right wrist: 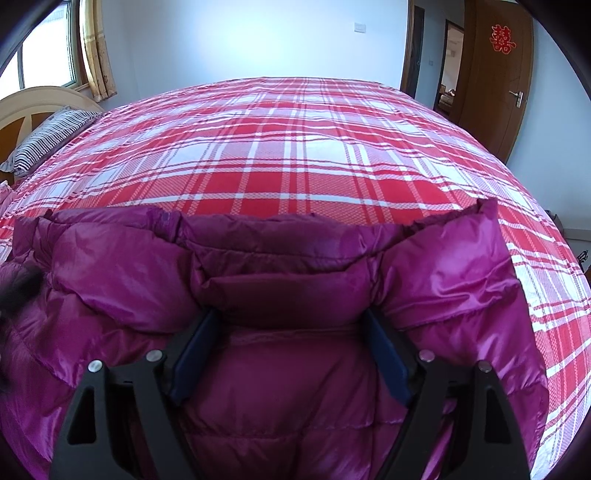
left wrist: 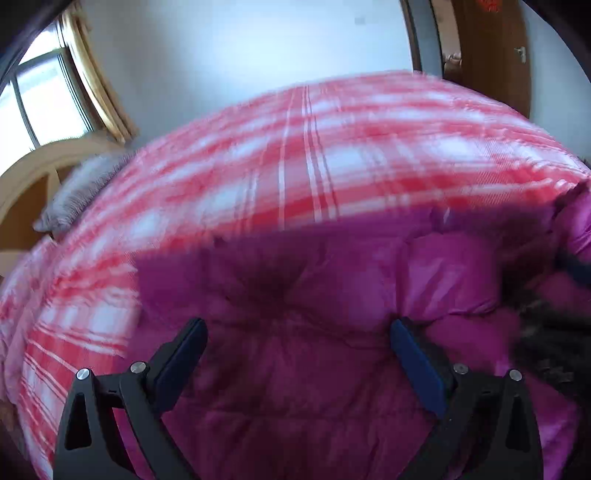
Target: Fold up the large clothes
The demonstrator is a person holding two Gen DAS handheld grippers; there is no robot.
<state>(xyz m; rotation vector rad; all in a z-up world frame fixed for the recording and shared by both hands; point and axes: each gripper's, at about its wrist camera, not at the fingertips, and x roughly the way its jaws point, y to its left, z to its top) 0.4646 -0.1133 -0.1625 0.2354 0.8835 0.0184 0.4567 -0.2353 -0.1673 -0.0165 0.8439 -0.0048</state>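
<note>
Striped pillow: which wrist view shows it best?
The right wrist view: the striped pillow is sharp, its dark stripes clear, by the headboard. The left wrist view shows it blurred, stripes barely readable.

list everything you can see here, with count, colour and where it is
puffer jacket: one, magenta, on the near edge of the bed, under both grippers
fur trim: one strip, dark, on the jacket's right in the left wrist view
bed cover: one, red and white plaid, spread over the whole bed
pillow: one, dark and white striped, far left by the headboard
headboard: one, cream, far left
window: one, with yellowish curtain, upper left
door: one, brown, red paper emblem, upper right
wall switch: one, white, far wall
left gripper: one, black with blue fingers, open above the jacket
right gripper: one, same colours, fingers wide either side of a puffed fold
</note>
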